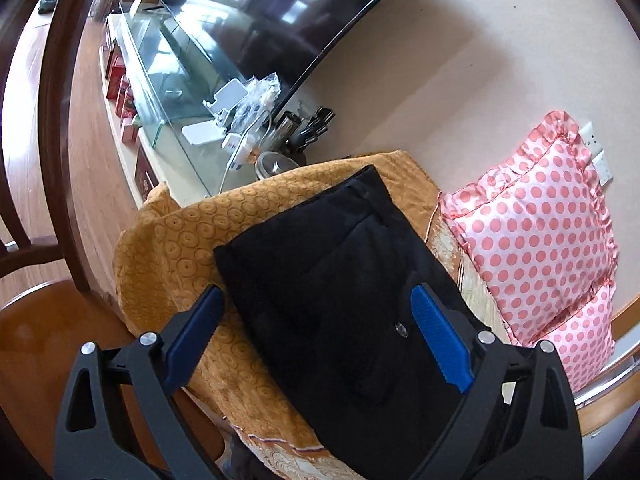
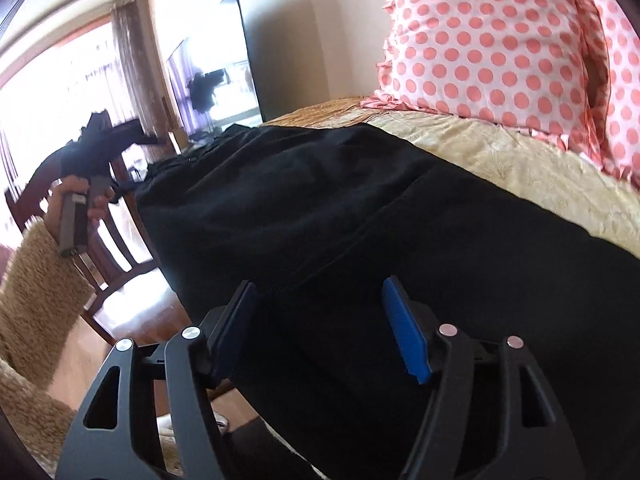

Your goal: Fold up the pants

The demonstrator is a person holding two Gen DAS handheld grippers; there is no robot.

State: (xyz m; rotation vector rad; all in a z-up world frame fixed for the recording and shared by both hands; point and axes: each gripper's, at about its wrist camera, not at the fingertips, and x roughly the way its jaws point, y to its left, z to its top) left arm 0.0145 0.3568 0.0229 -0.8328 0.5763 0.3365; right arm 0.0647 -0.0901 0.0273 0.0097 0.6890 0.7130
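The black pants [image 1: 340, 260] lie as a folded, elongated rectangle on the golden patterned bedspread [image 1: 172, 240]. My left gripper [image 1: 316, 296] hovers open above their near half, one blue pad over the bedspread and the other over the cloth, with nothing held. In the right wrist view the pants [image 2: 340, 208] fill the middle. My right gripper [image 2: 319, 286] stands open over their near end, and its pads do not press the fabric. At the far left a hand [image 2: 76, 196] in a fuzzy beige sleeve holds the left gripper's handle off the bed's side.
A pink polka-dot pillow [image 1: 536, 232] leans on the wall at the bed's head. A large dark TV [image 1: 280, 20] stands on a glass stand [image 1: 168, 80] with chargers and cables beside the bed. A wooden chair [image 2: 112, 240] stands on the wooden floor at the bedside.
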